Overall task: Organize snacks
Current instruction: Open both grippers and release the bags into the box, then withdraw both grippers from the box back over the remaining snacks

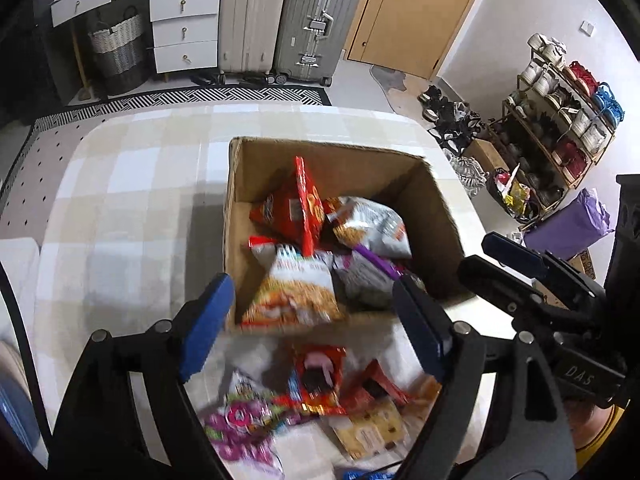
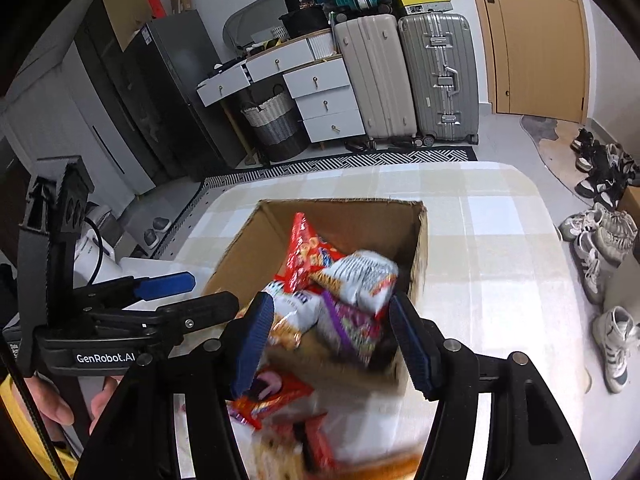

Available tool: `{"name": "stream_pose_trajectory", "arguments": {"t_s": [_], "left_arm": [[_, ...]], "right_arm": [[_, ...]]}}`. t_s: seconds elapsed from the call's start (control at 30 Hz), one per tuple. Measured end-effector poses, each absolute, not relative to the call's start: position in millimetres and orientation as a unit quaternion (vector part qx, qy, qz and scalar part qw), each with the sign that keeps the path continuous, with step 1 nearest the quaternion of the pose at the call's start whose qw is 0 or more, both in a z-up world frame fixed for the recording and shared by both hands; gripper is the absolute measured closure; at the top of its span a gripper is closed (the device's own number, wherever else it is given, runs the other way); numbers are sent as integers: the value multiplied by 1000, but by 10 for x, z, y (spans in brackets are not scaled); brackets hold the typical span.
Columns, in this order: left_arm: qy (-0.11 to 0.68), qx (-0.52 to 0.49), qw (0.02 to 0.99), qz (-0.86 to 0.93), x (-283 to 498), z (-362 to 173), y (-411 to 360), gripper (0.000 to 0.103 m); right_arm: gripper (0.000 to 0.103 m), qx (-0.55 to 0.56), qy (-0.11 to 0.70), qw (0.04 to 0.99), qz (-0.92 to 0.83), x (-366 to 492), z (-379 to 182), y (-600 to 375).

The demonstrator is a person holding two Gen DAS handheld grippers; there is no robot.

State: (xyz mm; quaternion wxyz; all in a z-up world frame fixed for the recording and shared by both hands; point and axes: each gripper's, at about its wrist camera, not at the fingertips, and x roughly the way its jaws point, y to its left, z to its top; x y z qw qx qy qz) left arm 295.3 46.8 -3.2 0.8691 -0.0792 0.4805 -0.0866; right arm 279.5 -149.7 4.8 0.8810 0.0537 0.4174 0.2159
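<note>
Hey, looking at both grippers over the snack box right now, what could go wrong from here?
1. The red bag stands on edge atop the pile in the cardboard box; another drop may topple it.
2. The loose packets on the table overlap, so the open left gripper might pinch two.
3. The right gripper, also open, is close beside the left; they could collide.

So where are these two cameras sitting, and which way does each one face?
Left wrist: rides the left hand-held gripper, looking down its open fingers into the cardboard box; the right hand-held gripper shows.
Right wrist: rides the right gripper, aimed at the box; the left gripper and a hand show.
Shared: box, snack bags, table, suitcases.
</note>
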Motion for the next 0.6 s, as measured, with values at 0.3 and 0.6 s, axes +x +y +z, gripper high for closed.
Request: {"name": "stream_pose_trajectory", "arguments": {"t_s": [0.3, 0.6], "left_arm": [[439, -68, 893, -77, 2154, 367, 425, 22], [401, -93, 908, -69, 1223, 697, 521, 20]], "right_arm": [[27, 86, 391, 891, 213, 2056, 286, -1708], [27, 89, 363, 904, 206, 1300, 539, -1851]]}}
